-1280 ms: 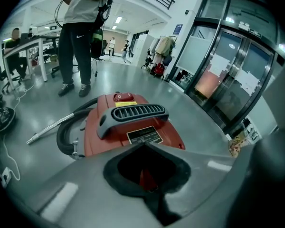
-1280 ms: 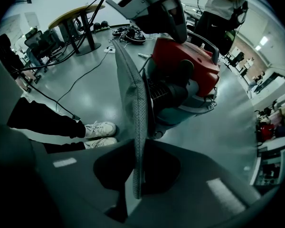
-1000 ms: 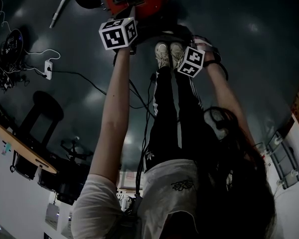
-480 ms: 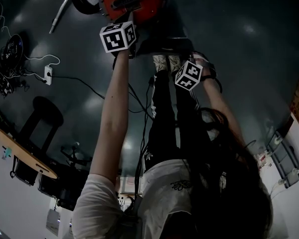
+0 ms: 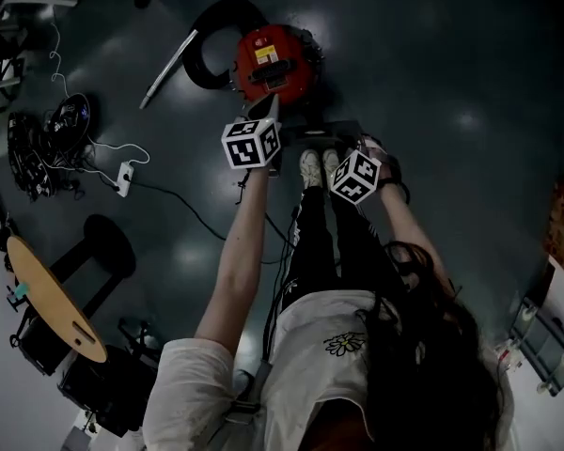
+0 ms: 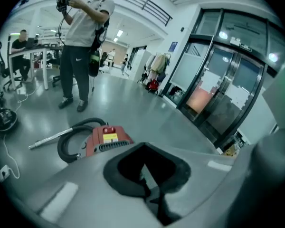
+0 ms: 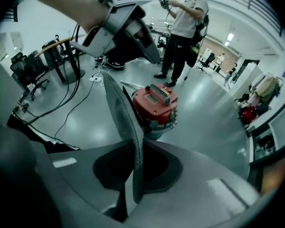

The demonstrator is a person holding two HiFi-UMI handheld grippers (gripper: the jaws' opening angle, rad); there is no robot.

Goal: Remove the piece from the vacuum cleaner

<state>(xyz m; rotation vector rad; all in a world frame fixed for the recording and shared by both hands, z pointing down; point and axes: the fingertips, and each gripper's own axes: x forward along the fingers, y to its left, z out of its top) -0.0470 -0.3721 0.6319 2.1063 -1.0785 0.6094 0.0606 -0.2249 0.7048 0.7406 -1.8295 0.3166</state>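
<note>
The red vacuum cleaner point(image 5: 274, 62) stands on the dark floor ahead of the person's shoes, and shows in both gripper views point(image 6: 107, 137) point(image 7: 154, 103). A thin grey panel, the piece point(image 7: 126, 122), hangs in the air between my two grippers, clear of the cleaner. My right gripper point(image 7: 133, 175) is shut on its near end. At the far end, my left gripper point(image 7: 121, 30) is shut on it. A thin strip of the piece point(image 6: 146, 171) shows between the left jaws. In the head view the piece point(image 5: 318, 132) is a dark strip between the left gripper point(image 5: 275, 120) and the right gripper point(image 5: 343, 150).
The cleaner's black hose point(image 5: 207, 40) and metal wand point(image 5: 169, 69) lie to its left. A power strip with cables point(image 5: 122, 178), a stool point(image 5: 103, 247) and a round table point(image 5: 52, 299) are further left. Another person point(image 6: 83, 37) stands beyond the cleaner; glass doors point(image 6: 228, 89) are at right.
Both grippers have risen together with the piece between them, away from the red cleaner. The cleaner now sits farther from the grippers and shows whole in the head view.
</note>
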